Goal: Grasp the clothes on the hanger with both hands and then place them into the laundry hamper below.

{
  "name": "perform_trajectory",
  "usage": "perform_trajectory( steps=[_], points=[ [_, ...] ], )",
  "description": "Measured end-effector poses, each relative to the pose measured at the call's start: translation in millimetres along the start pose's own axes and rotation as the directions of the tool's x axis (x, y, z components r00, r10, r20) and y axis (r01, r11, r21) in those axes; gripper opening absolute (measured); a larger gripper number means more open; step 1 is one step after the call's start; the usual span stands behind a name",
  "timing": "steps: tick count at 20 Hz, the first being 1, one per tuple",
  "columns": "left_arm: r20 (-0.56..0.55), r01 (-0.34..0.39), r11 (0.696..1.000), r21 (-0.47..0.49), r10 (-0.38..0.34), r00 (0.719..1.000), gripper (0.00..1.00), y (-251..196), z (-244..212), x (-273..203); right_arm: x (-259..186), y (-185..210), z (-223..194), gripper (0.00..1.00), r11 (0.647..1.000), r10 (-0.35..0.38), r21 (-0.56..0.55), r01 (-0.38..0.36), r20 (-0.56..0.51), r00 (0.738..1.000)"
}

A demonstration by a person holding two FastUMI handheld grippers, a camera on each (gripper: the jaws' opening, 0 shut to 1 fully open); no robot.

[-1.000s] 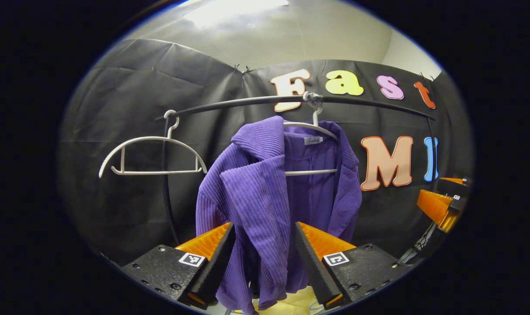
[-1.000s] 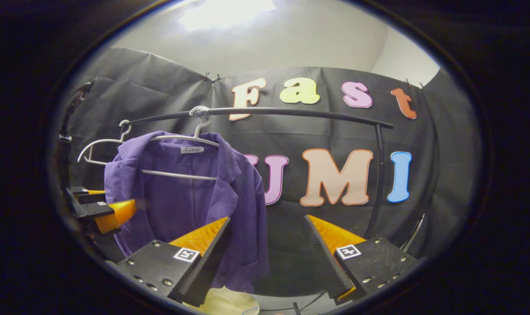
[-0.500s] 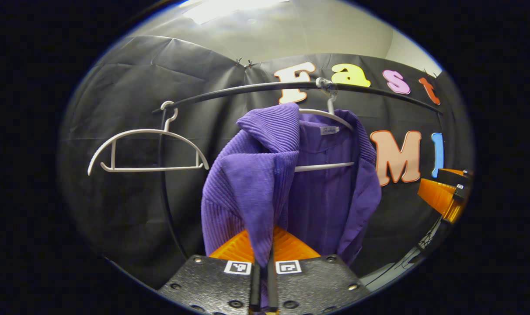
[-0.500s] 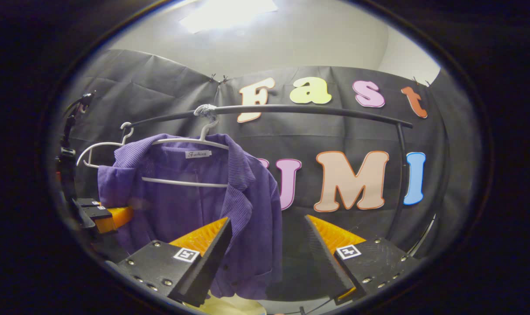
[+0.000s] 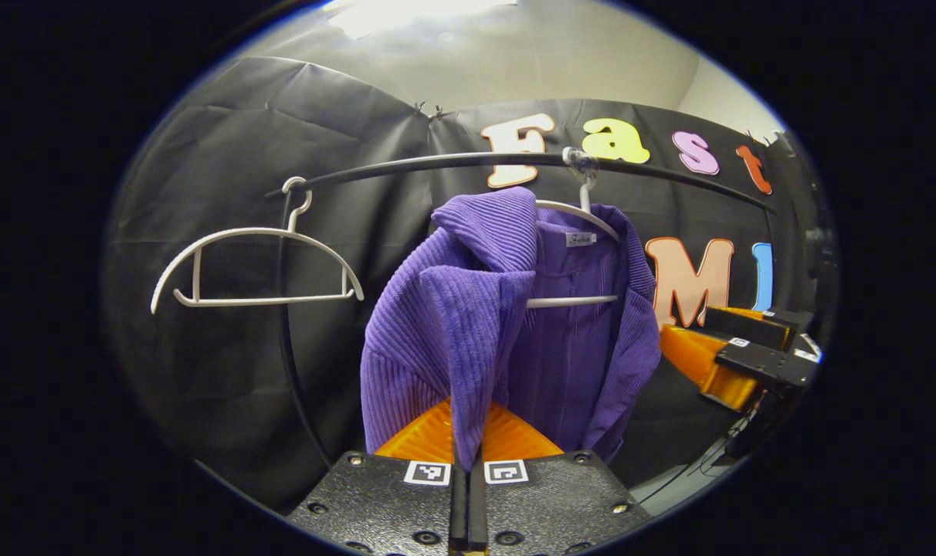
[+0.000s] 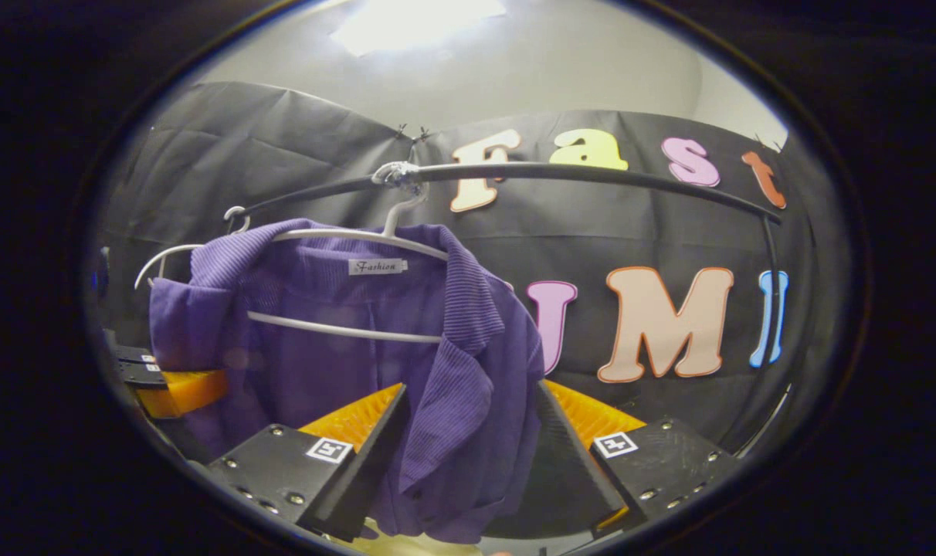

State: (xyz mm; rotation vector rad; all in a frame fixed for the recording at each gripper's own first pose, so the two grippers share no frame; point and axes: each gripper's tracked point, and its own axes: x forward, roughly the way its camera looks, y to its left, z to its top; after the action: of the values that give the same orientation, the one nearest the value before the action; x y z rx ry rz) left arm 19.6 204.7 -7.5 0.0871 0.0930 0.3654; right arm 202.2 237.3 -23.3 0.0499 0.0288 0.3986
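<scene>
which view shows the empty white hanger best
The left gripper view: the empty white hanger hangs in full on the black rail, beside the purple jacket. In the right gripper view the jacket covers most of it, leaving its hook and one curved end.

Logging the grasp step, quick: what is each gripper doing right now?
Left gripper: jaws shut on the purple cardigan.
Right gripper: jaws open, straddling the cardigan's front edge, not yet closed.
</scene>
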Motion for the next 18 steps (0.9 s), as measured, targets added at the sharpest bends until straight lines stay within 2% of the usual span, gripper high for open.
perform_trajectory(
  steps=[2, 3, 4, 5, 7, 8, 10, 11, 12, 13, 14, 15, 16, 17, 18],
  points=[
    [0.007, 0.008, 1.0, 0.003, -0.008, 1.0, 0.02, 3.7, 3.6, -1.7, 17.2, 7.7, -5.4, 0.94, 1.0, 0.004, 0.017, -0.004, -0.005, 1.0],
    [0.011, 0.01, 1.0, 0.007, -0.01, 1.0, 0.02, 6.1, 4.8, -2.3, 24.4, 10.9, -6.9, 0.98, 1.0, 0.0, 0.023, 0.0, -0.007, 1.0],
    [0.015, 0.012, 1.0, 0.009, -0.013, 1.0, 0.02, 7.5, 7.0, -2.9, 28.5, 16.2, -9.7, 0.94, 1.0, -0.003, 0.028, 0.003, -0.012, 1.0],
    [0.018, 0.016, 1.0, 0.01, -0.016, 1.0, 0.02, 8.4, 8.7, -3.5, 35.7, 16.8, -14.0, 0.98, 1.0, -0.012, 0.027, 0.013, -0.021, 1.0],
    [0.023, 0.02, 1.0, 0.017, -0.021, 1.0, 0.02, 12.0, 10.9, -4.9, 44.9, 17.5, -24.1, 0.98, 0.999, -0.035, 0.033, 0.036, -0.045, 0.998],
    [0.026, 0.021, 1.0, 0.021, -0.021, 0.999, 0.02, 13.2, 11.8, -4.9, 50.5, 19.1, -27.5, 0.94, 0.998, -0.041, 0.039, 0.043, -0.057, 0.998],
    [0.031, 0.022, 0.999, 0.03, -0.023, 0.999, 0.02, 16.7, 14.0, -5.9, 56.9, 18.9, -36.0, 0.98, 0.997, -0.061, 0.039, 0.064, -0.081, 0.995],
    [0.035, 0.021, 0.999, 0.034, -0.022, 0.999, 0.02, 17.7, 14.9, -6.0, 58.5, 18.0, -39.3, 0.94, 0.996, -0.073, 0.035, 0.077, -0.089, 0.993],
    [0.039, 0.018, 0.999, 0.04, -0.019, 0.999, 0.02, 19.5, 16.4, -6.4, 60.2, 16.6, -41.5, 0.94, 0.995, -0.089, 0.03, 0.093, -0.096, 0.991],
    [0.044, 0.012, 0.999, 0.045, -0.014, 0.999, 0.02, 21.4, 18.6, -7.3, 62.5, 11.1, -44.0, 0.98, 0.994, -0.108, 0.021, 0.11, -0.106, 0.989],
    [0.048, 0.007, 0.999, 0.049, -0.009, 0.999, 0.03, 24.2, 19.0, -8.2, 63.7, 4.7, -47.7, 0.94, 0.992, -0.127, 0.008, 0.129, -0.114, 0.985],
    [0.051, 0.002, 0.999, 0.048, -0.005, 0.999, 0.02, 25.8, 20.6, -8.6, 64.7, 0.6, -48.2, 0.84, 0.991, -0.133, 0.004, 0.134, -0.118, 0.984],
    [0.053, -0.003, 0.999, 0.047, 0.0, 0.999, 0.0, 27.7, 22.3, -8.8, 65.0, -2.6, -50.7, 0.83, 0.989, -0.149, -0.002, 0.15, -0.123, 0.981],
    [0.056, -0.007, 0.999, 0.043, 0.005, 0.998, 0.0, 29.1, 22.9, -8.8, 65.5, -7.8, -53.1, 0.75, 0.988, -0.156, -0.005, 0.157, -0.136, 0.978],
    [0.059, -0.011, 0.999, 0.039, 0.008, 0.998, 0.02, 30.8, 24.1, -8.8, 69.2, -11.2, -56.3, 0.75, 0.987, -0.159, -0.008, 0.16, -0.147, 0.976]
  ],
)
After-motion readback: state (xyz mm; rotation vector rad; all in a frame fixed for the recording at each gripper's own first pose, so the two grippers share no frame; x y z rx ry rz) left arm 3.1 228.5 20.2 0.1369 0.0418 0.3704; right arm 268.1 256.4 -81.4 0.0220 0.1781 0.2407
